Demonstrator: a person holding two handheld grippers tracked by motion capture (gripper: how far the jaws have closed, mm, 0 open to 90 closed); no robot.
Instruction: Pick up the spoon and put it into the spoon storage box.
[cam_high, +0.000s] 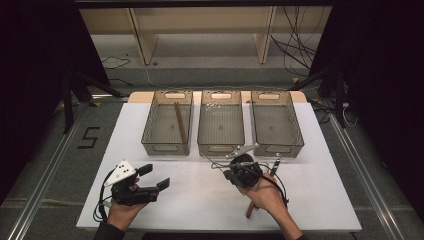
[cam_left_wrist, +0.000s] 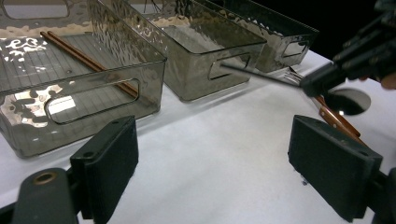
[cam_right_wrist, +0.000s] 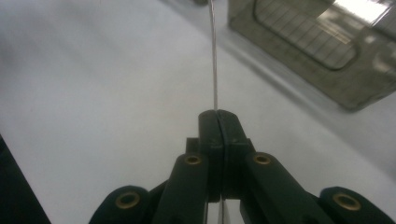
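Three bins stood side by side across the upper middle of the high view on the table (cam_high: 200, 200): the left bin (cam_high: 149, 126), the middle bin (cam_high: 203, 131), and the right bin (cam_high: 297, 131). Chopsticks (cam_high: 180, 121) lay in the left bin. Below the bins, the left gripper (cam_high: 156, 176) sat at lower left and the right gripper (cam_high: 231, 176) at lower centre, with a spoon (cam_high: 274, 165) just right of it.
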